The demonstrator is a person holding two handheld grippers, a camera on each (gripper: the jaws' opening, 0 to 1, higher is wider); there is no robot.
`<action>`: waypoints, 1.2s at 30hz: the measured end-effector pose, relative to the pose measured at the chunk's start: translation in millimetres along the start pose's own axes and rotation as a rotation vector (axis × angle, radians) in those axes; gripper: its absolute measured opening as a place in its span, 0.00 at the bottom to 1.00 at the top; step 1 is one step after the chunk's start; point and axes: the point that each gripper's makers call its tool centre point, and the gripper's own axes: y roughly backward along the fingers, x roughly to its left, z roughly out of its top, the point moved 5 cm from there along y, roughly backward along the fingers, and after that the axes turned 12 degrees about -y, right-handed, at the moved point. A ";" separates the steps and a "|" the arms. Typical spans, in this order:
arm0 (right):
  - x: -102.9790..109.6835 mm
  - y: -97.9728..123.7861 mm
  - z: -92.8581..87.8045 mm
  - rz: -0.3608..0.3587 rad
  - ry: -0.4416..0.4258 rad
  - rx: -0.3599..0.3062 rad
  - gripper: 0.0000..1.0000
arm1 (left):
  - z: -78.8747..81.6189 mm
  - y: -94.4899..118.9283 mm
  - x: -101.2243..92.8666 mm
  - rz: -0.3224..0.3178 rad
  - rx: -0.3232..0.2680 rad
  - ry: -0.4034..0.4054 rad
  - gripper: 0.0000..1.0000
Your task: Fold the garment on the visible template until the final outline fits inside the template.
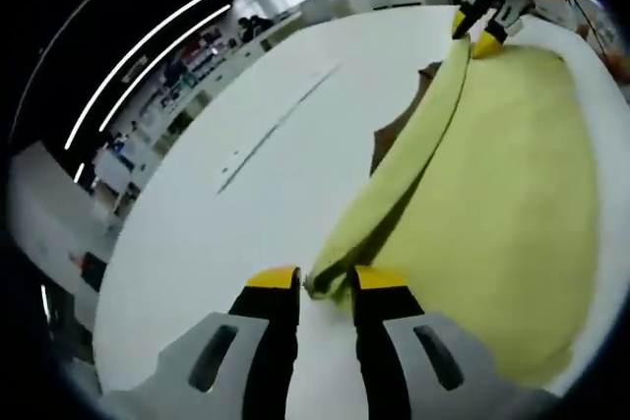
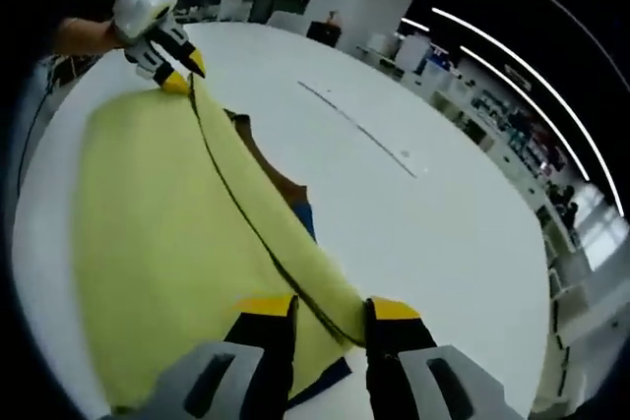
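Left gripper view. The white counter (image 1: 246,194) filled the field from 12 to 9 o'clock, with a thin dark line (image 1: 281,125) running across its surface toward 11 o'clock. The yellow-green garment (image 1: 512,204) lay on the counter at 3 o'clock, one long edge lifted into a rolled fold that ran from 6 o'clock up to 1 o'clock. A brown patch of template (image 1: 394,135) showed on the counter just beside that fold, at centre. The left gripper (image 1: 325,287), at 6 o'clock, was clamped on the near corner of the garment, its yellow-tipped jaws nearly together with cloth between them. The right gripper (image 1: 477,31), at 1 o'clock, pinched the far end of the same fold.

Right gripper view. The counter (image 2: 423,194) occupied the field from 12 to 5 o'clock. The garment (image 2: 157,243) lay at 8 o'clock, its lifted edge running from 6 o'clock up to 11 o'clock. The template (image 2: 281,179) showed brown beside the fold at centre, with a blue strip (image 2: 305,215) touching it. The right gripper (image 2: 330,312), at 6 o'clock, held the near end of the fold between its jaws. The left gripper (image 2: 182,71), at 11 o'clock, gripped the far corner; a person's arm (image 2: 84,34) showed behind it.
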 end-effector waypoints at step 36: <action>-22.5 26.1 18.8 -0.003 -0.530 -0.076 0.49 | -7.2 32.6 6.1 0.036 -0.132 0.552 0.34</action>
